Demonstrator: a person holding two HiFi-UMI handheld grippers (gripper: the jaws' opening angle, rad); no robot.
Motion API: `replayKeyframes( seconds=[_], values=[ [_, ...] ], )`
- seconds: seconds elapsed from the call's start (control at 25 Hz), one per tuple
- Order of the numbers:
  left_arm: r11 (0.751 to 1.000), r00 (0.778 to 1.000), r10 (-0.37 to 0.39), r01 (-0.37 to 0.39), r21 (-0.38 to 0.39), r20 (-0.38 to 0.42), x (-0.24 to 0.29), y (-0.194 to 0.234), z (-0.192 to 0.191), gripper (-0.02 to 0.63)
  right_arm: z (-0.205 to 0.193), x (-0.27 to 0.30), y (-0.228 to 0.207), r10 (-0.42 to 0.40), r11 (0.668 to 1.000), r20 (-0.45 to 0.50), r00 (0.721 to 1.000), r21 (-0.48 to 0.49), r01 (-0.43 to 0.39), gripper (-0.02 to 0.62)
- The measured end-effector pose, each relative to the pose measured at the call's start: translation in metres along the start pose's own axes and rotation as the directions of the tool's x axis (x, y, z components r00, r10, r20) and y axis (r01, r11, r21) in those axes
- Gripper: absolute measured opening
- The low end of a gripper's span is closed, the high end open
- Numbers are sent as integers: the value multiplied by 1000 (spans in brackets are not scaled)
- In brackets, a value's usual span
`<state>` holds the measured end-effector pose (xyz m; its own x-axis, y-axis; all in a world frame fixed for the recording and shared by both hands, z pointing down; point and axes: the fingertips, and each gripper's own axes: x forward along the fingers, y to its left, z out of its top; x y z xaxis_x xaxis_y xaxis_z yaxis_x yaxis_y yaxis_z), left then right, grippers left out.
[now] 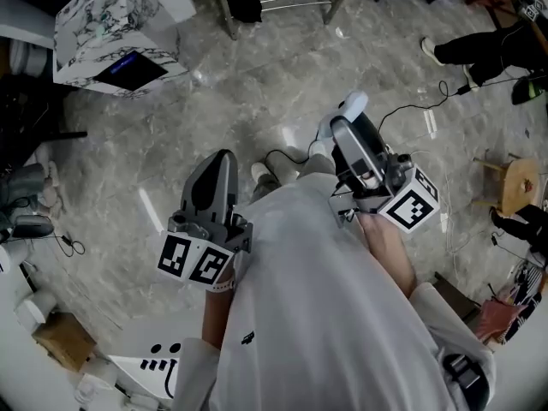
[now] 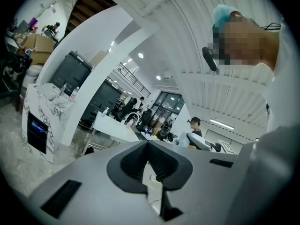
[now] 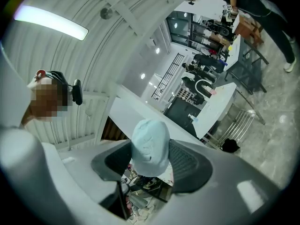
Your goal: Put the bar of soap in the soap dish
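Left hand-held gripper (image 2: pixel 148 159): jaws together with nothing between them, held close to the person's body above the floor (image 1: pixel 257 84). Right hand-held gripper (image 1: pixel 344 127): jaws clamped on the pale blue bar of soap (image 3: pixel 150 146), whose long axis runs out along the jaws and past their tips. Soap dish: in no view, so its direction from the soap cannot be told. Judgement: the right side carries the soap, and the dish must be located first.
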<state>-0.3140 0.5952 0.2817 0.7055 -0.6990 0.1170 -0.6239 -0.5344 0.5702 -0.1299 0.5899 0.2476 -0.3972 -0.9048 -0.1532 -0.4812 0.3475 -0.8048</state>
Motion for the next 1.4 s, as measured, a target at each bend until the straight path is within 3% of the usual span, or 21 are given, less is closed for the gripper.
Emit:
replayKeyframes(
  seconds=[0.28, 0.44, 0.64, 1.0, 1.4],
  values=[
    [999, 1000, -17, 17, -31, -6, -11, 22, 12, 9, -21, 12, 4, -54, 999, -18, 998, -1, 54, 265],
    [998, 999, -26, 24, -62, -32, 3, 33, 10, 9, -22, 20, -7, -81, 997, -16, 997, 12, 81, 265],
    [999, 998, -27, 25, -47, -58, 36, 43, 15, 9, -15, 33, -30, -85, 995, -8, 996, 45, 85, 265],
    [998, 996, -61, 62, 21, -70, 134, 21, 44, 9, 52, 65, -74, -43, 995, 45, 998, 97, 38, 265],
    [997, 998, -48, 51, 61, -40, 259, 8, 76, 9, 138, 129, -132, 28, 996, 23, 999, 87, -30, 265]
  ],
)
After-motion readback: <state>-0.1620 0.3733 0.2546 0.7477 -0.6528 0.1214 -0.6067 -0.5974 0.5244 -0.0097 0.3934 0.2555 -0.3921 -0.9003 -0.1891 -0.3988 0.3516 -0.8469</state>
